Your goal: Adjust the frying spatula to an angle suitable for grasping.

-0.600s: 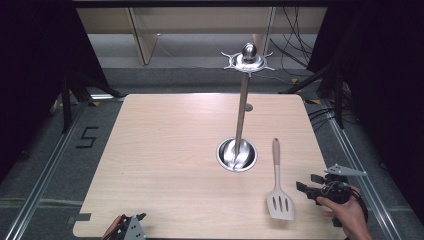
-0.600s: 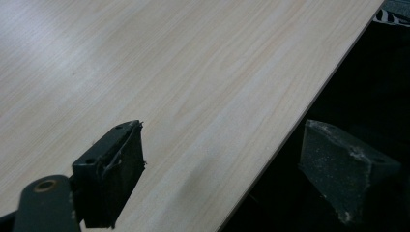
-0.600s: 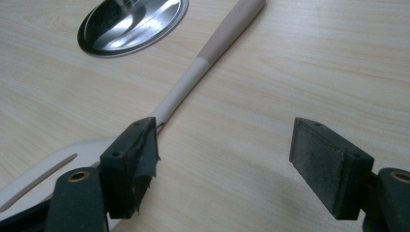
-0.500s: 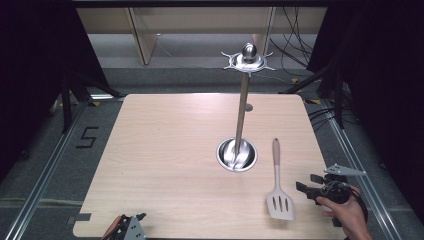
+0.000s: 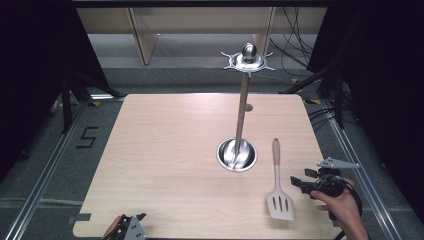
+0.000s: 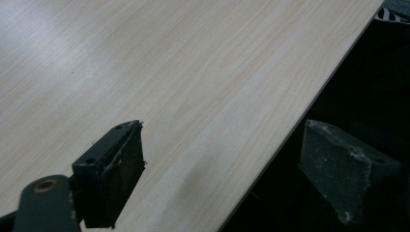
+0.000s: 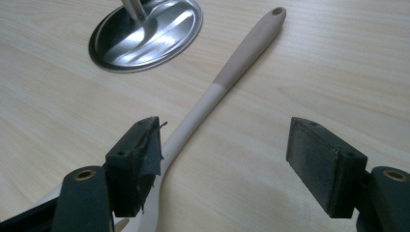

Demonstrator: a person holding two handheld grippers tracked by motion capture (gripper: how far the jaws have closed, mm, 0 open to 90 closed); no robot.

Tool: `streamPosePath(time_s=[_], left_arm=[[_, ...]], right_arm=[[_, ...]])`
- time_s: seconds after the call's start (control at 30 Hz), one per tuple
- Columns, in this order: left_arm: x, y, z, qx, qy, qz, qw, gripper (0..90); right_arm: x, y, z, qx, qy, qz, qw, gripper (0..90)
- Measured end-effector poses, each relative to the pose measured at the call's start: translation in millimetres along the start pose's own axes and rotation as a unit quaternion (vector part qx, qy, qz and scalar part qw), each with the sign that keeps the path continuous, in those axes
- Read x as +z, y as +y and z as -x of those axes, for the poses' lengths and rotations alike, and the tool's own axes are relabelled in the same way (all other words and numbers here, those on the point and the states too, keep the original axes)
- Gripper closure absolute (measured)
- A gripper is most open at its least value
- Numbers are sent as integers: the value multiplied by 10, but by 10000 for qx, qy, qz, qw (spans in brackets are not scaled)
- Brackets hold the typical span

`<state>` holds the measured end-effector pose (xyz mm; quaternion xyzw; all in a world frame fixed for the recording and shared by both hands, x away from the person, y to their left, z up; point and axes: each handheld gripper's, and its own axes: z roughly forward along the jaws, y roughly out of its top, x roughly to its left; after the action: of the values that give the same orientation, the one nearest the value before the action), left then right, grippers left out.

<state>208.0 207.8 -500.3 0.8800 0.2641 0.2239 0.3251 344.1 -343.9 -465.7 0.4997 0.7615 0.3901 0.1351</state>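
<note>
Spatula [image 5: 277, 185]: lies flat on the tabletop [image 5: 165, 150], handle toward the stand's round metal base [image 5: 237, 154], just beside it.
Right tongs [image 7: 225, 154]: spread wide, low over the spatula's neck, gripping nothing.
Left tongs [image 6: 222, 159]: wide apart, empty, at the tabletop's near edge.

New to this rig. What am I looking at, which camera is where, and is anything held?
No robot here: a person holds a hand-held two-jaw gripper in each hand. The high view looks down on the table; each gripper view looks along that gripper's own black jaws. On the table lie a spatula and a stand with a metal base and an upright pole. The right gripper is open close to the spatula's handle, not gripping it. The left gripper is open at the table's near edge. Nothing is held.
</note>
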Motion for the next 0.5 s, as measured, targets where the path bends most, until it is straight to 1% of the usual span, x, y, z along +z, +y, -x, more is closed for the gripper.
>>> streamPosePath(time_s=[0.03, 0.07, 0.13, 0.17, 0.2, 0.23, 0.27, 0.3, 0.33, 0.37, 0.4, 0.43, 0.47, 0.5], left_arm=[[0, 0, 0, 3, 11, 2, 10000, 150], [-1, -1, 1, -11, 6, 5, 10000, 150], [1, -3, -1, -16, 20, 3, 10000, 150], [8, -5, -3, -2, 64, -24, 10000, 150], [7, -4, -1, -20, 31, 2, 10000, 150], [11, -3, 2, 7, 84, -21, 10000, 150], [5, -1, 5, -29, 32, 7, 10000, 150], [-3, 3, -2, 22, -7, -23, 10000, 150], [0, 3, 1, 11, 11, -14, 10000, 150], [2, 2, 1, 8, 19, -10, 10000, 150], [3, 1, 2, 7, 22, -9, 10000, 150], [3, 1, 0, 32, 46, -41, 10000, 150], [6, -1, 7, -40, 28, 2, 10000, 150], [11, -7, 22, -136, 72, -71, 9999, 150]], right_arm=[[0, 0, 0, 0, 0, 0, 10000, 293], [7, 41, -34, -62, -73, -56, 9999, 295], [15, 61, -49, -59, -85, -74, 9999, 297], [18, 86, -52, -150, -81, -61, 9998, 301], [23, 104, -83, -89, -176, -143, 9997, 304], [31, 129, -76, -381, -316, -111, 9987, 304], [45, 173, -106, -640, -506, -143, 9966, 305], [40, 203, -151, -381, -443, -278, 9979, 308], [40, 203, -151, -381, -443, -278, 9979, 308], [65, 218, -132, -607, -487, -174, 9968, 309], [75, 267, -173, -429, -480, -376, 9972, 319], [90, 287, -186, -399, -497, -365, 9973, 334], [117, 305, -179, -527, -483, -354, 9968, 338], [117, 305, -179, -527, -483, -354, 9968, 338]])
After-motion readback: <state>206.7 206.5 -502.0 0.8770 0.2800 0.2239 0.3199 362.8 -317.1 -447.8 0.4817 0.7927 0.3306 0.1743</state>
